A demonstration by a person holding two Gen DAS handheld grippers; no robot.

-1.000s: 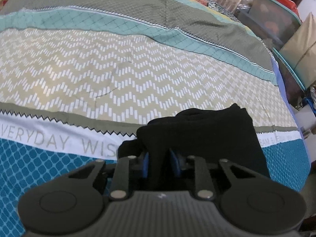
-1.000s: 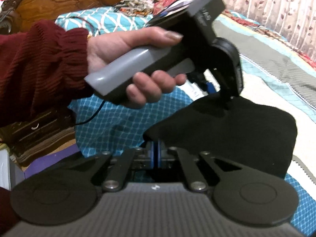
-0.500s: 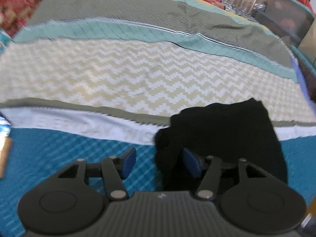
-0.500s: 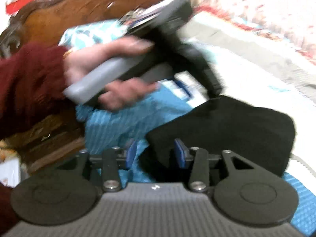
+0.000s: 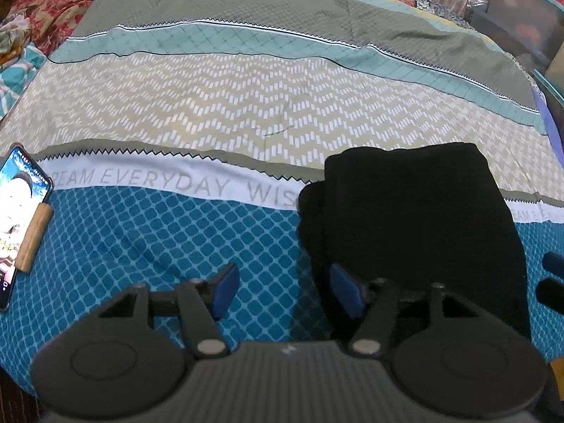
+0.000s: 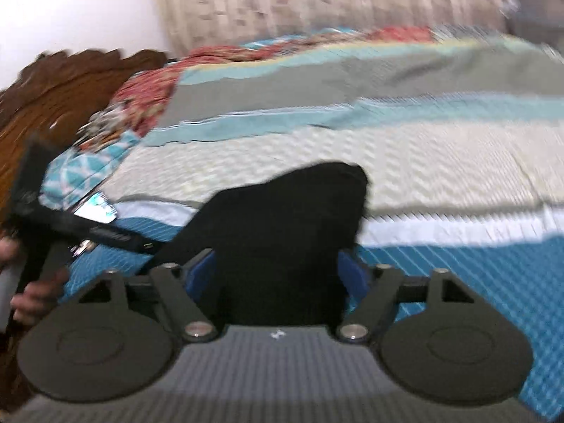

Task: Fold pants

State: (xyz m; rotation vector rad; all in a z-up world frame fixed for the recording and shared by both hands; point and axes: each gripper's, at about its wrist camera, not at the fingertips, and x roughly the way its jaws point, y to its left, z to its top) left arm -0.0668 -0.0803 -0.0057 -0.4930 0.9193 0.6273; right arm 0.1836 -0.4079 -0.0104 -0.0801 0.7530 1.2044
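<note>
The black pants (image 5: 416, 225) lie folded in a compact bundle on the patterned bedspread (image 5: 211, 112). My left gripper (image 5: 284, 290) hovers just off their near left corner. Its jaws are opening; the cloth's edge sits beside the right blue pad (image 5: 343, 292), and no pad presses it. The right wrist view is blurred. There the pants (image 6: 289, 225) lie between and beyond the fingers of my right gripper (image 6: 276, 275). Its jaws are opening wide, and the pads stand apart from the cloth. A hand (image 6: 31, 299) holds the left gripper (image 6: 46, 225) at the far left.
A lit phone (image 5: 21, 218) leans on a small wooden stand (image 5: 33, 236) at the bed's left edge. Floral pillows (image 5: 53, 10) and a carved wooden headboard (image 6: 53, 105) are at the head end. Plastic storage bins (image 5: 521, 24) stand beyond the bed's far right side.
Both grippers were shut on the pants' edge and have let go and opened. The left one drew back leftward, bringing the phone into view. The right one swung and rolled.
</note>
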